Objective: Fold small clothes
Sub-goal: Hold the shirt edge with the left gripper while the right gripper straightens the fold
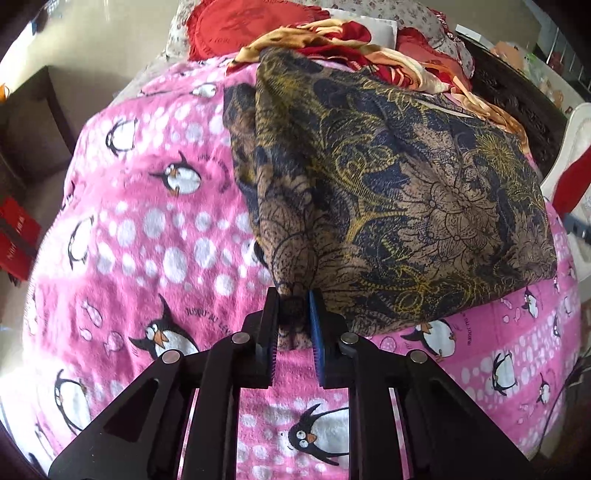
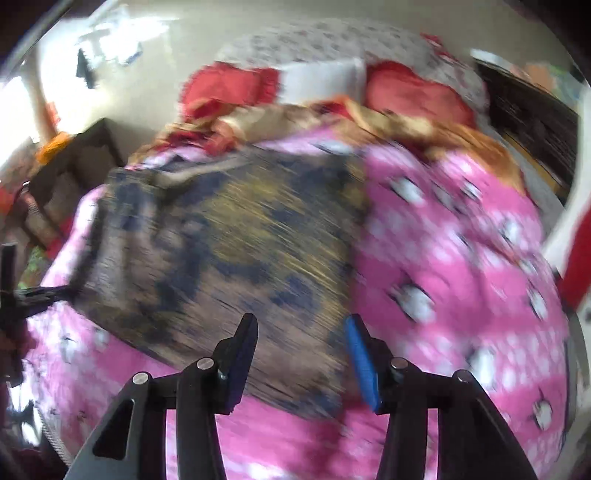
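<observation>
A brown, navy and yellow patterned garment [image 1: 388,184] lies folded on a pink penguin blanket [image 1: 147,240]. My left gripper [image 1: 293,306] is shut on the garment's near left corner, and the bunched cloth fills the narrow gap between its pads. In the blurred right wrist view the same garment [image 2: 229,236] spreads ahead, and my right gripper [image 2: 301,332] stands open over its near edge. Cloth lies below the fingers, but the pads do not press on it. A dark part at the garment's left edge [image 2: 44,291] looks like the left gripper.
A heap of red and orange clothes [image 1: 332,40] and a red cushion [image 1: 229,26] lie at the far end of the bed. A dark wooden frame [image 1: 517,85] runs along the right. Brown furniture [image 1: 33,129] and a red box [image 1: 14,236] stand beyond the left edge.
</observation>
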